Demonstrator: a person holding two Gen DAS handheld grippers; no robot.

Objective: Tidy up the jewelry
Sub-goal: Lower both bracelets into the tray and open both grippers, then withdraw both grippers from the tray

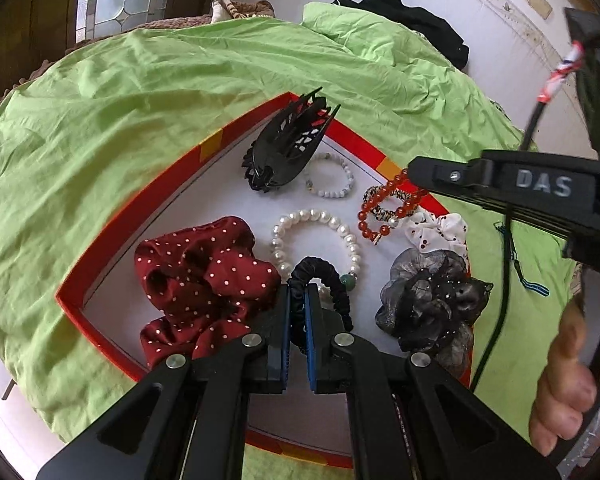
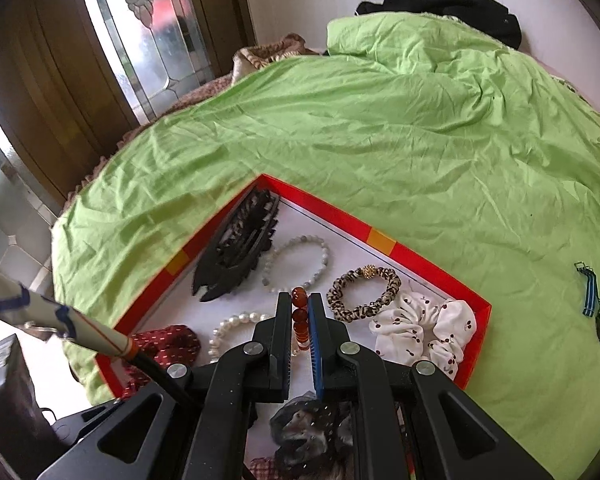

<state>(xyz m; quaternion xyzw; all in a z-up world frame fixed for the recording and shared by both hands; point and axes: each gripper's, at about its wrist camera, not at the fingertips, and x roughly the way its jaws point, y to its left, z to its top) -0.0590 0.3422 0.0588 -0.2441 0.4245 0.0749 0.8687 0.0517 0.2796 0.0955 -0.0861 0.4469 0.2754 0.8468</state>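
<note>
Left wrist: red tray holds pearl bracelet, scrunchies.

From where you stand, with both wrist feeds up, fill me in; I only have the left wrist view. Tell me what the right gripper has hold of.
Observer: The right gripper is shut on the red bead bracelet; beads sit stacked between its pads.
Operator: Report what's beside its fingertips.
Observer: A leopard-print hair tie with a gold bead lies flat in the red tray.
Operator: Check the sheet outside the tray.
Observer: A blue striped strap lies alone on the green sheet.
</note>
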